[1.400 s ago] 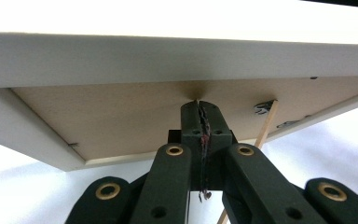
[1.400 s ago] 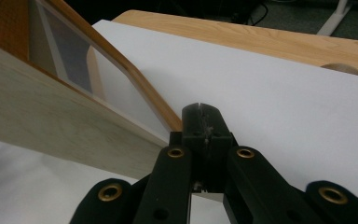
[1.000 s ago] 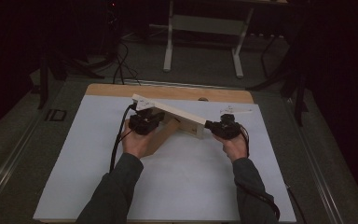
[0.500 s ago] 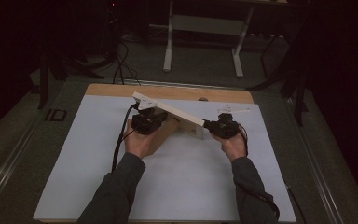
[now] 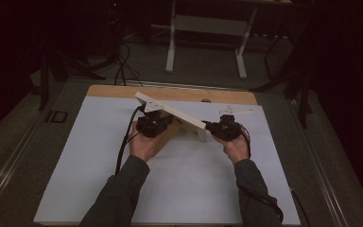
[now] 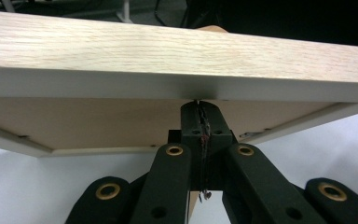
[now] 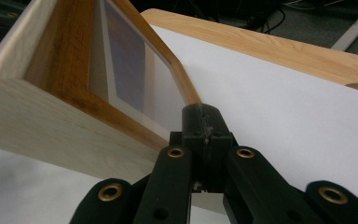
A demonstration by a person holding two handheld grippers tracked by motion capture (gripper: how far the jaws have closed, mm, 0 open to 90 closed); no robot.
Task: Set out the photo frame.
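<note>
Between the two grippers, a wooden picture frame [image 5: 177, 115] stands tilted on the white sheet [image 5: 99, 165] that covers the table [image 5: 123, 91]. The frame is of pale, light-grained wood with a flat, broad rim and a paler edge strip. In the high view it runs as a long slanted bar from behind the left gripper [image 5: 155, 124] to just in front of the right gripper [image 5: 221, 126].

Seen from the left gripper's own view, the frame [image 6: 168, 51] lies straight ahead and above the jaws, its wide grained face spanning the whole width, with a brownish backing panel set in below the rim. The left gripper [image 6: 200, 109] has its jaws pressed together, their tip touching the lower edge of the frame's rim; nothing sits between them.

Seen from the right gripper's view, the frame [image 7: 51, 93] stands ahead and to the left of the jaws, showing its end grain, a darker honey-coloured inner lip and a glass pane with a white mount around a dark picture. The right gripper [image 7: 203, 116] also has its jaws pressed together, with their tip up against the frame's near corner; whether it actually presses on the wood I cannot tell.

Each gripper is carried by a hand [image 5: 144, 144] in a grey sleeve.
</note>
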